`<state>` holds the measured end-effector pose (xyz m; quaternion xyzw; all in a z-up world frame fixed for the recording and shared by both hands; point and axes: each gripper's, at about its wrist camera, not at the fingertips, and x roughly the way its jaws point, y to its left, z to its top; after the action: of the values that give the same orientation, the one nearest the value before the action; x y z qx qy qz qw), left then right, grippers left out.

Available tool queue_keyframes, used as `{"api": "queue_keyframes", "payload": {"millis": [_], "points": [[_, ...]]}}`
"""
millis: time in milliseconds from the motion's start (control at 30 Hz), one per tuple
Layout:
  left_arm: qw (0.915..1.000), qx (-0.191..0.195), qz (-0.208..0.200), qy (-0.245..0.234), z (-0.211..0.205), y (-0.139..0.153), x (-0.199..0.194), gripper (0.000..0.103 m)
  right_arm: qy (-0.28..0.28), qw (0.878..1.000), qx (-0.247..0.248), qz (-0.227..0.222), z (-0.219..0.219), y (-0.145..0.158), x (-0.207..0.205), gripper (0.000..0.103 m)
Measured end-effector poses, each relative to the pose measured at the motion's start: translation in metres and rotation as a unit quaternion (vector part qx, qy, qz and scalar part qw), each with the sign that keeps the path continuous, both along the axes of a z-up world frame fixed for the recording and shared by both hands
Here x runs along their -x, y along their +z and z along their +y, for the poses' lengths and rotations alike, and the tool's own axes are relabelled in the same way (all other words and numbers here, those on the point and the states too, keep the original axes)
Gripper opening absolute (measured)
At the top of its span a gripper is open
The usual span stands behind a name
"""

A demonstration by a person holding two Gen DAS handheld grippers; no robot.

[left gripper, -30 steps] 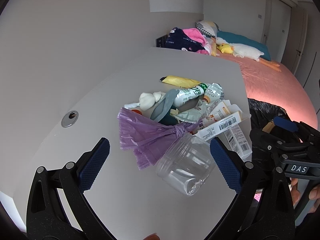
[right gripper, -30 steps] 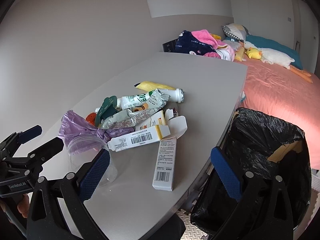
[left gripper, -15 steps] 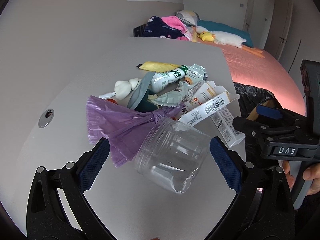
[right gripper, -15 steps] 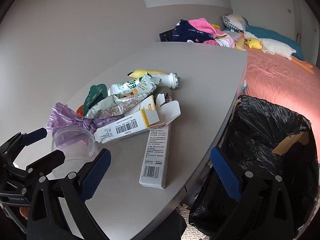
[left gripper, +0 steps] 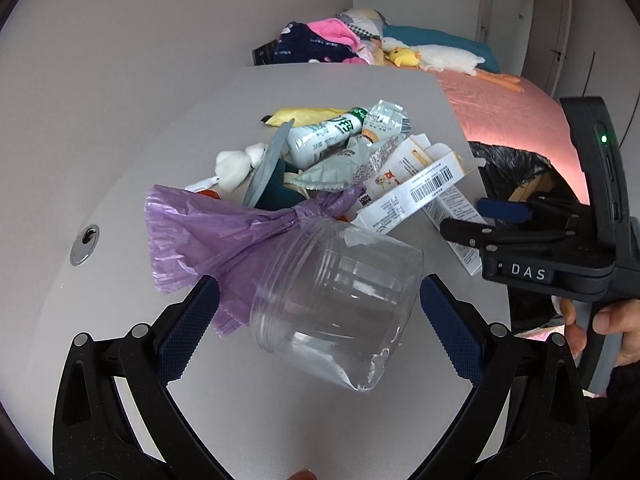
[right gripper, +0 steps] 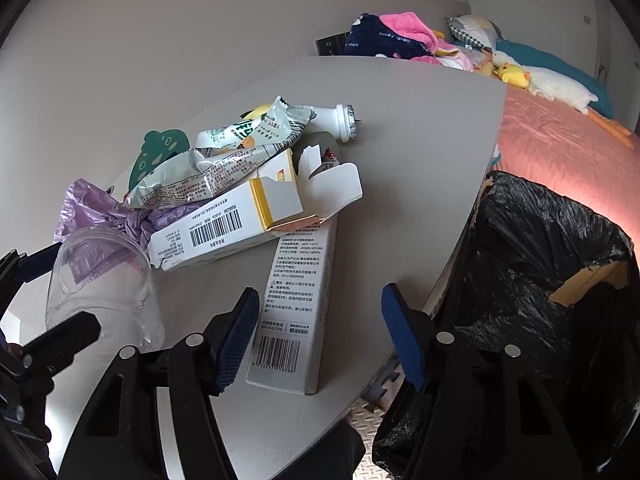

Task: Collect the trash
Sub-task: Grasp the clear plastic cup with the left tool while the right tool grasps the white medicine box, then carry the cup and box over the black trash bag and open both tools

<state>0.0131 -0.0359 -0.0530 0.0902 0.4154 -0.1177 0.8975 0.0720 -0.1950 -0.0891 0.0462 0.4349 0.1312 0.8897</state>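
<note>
A clear plastic jar point(left gripper: 336, 304) lies on its side on the grey table point(left gripper: 280, 420), between the fingers of my left gripper point(left gripper: 318, 328), which is open and not pressing it. Behind it is the trash pile: a purple bag point(left gripper: 224, 240), a white barcode box point(left gripper: 412, 196), a bottle point(left gripper: 324, 136) and foil wrappers. My right gripper point(right gripper: 320, 336) hangs low over a long white box point(right gripper: 292, 320) near the table's edge. Its jaws are closing with the box between them, and the pads stand apart from it.
A bin lined with a black bag point(right gripper: 540, 260) stands just off the table's right edge. A metal grommet point(left gripper: 85, 240) sits in the tabletop at the left. Beyond the table is a bed point(right gripper: 560, 140) with clothes and a plush duck.
Both grippers have sunk toward the table. The jar now lies deeper between the left fingers. The right jaws have narrowed around the long white box.
</note>
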Motion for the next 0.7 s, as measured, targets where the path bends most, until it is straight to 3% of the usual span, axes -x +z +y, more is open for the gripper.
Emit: {"api": "queue_keyframes", "payload": {"millis": [67,167,233,533,700], "points": [[1.0,-0.005,0.003,-0.004,-0.003,-0.003,-0.001,0.097,0.004,1.0,-0.01,0.004,-0.002,-0.001,-0.001,0.031],[0.9999,-0.01,0.005,-0.001,-0.003,-0.006,-0.004,0.087,0.002,1.0,-0.021,0.003,-0.007,-0.001,-0.003,0.031],[0.9999,-0.002,0.013,0.002,0.0,-0.007,-0.007,0.071,0.001,1.0,-0.024,0.0,-0.009,-0.001,-0.005,0.03],[0.9998,0.001,-0.013,0.017,0.004,0.006,0.002,0.07,-0.015,0.999,-0.034,-0.038,-0.017,0.023,0.001,0.028],[0.9986,0.023,-0.034,0.032,0.007,0.02,0.008,0.069,-0.016,0.997,-0.047,-0.057,-0.022,0.037,0.005,0.028]]}}
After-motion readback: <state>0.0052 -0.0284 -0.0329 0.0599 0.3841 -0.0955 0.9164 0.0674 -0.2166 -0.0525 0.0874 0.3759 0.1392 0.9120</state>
